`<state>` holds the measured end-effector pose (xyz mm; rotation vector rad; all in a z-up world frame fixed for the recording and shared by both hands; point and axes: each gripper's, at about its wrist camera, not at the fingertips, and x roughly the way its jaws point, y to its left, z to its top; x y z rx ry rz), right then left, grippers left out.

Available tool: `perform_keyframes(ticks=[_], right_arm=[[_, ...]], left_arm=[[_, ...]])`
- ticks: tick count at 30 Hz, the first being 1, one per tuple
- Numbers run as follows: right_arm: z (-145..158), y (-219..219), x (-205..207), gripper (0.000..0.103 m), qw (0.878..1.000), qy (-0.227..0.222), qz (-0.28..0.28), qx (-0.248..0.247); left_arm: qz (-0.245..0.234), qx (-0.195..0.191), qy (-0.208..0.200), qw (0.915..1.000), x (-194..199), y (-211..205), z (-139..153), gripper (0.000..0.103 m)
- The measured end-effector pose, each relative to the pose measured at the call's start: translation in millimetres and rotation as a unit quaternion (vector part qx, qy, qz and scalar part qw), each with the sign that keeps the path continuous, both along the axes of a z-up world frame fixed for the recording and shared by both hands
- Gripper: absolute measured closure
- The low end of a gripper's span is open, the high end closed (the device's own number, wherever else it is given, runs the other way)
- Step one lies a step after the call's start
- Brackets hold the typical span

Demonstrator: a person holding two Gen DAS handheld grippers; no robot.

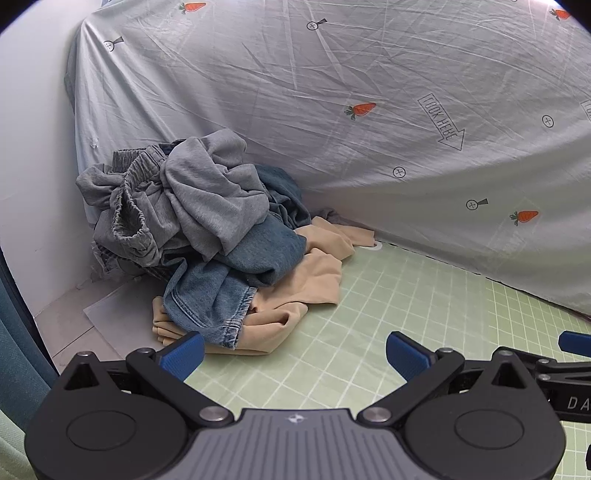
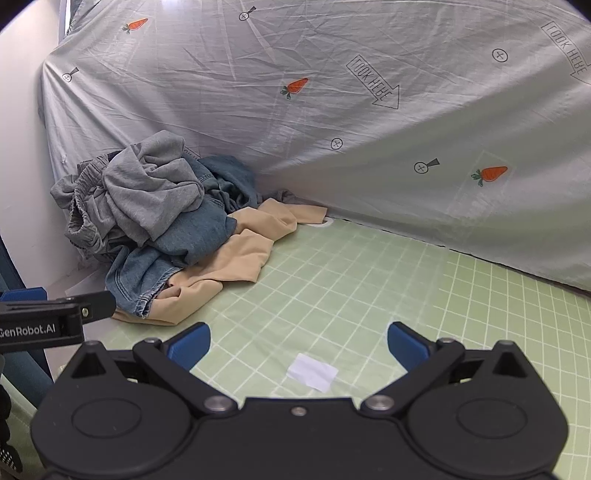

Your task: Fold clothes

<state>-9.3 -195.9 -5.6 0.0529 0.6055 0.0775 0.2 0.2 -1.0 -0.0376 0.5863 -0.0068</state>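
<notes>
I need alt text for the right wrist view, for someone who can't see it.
A heap of crumpled clothes, grey items over denim and a beige garment, sits in the far left corner of a green grid mat against a carrot-print sheet. The right gripper hangs over bare mat, jaws open and empty, near a white patch.

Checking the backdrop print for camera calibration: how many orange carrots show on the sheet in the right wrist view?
3 carrots on the sheet: one top left, one upper middle beside the arrow, one at right. Folds or the frame edge may hide others.
</notes>
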Motion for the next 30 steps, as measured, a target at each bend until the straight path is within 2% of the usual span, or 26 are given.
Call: perform_keyframes(ticks=[30], right_arm=[[-0.5,-0.8,-0.1,0.0,1.0,0.004,-0.01,-0.005]], left_arm=[[0.001,0.001,0.007,1.0,4.8,2.8,-5.9,0.0]])
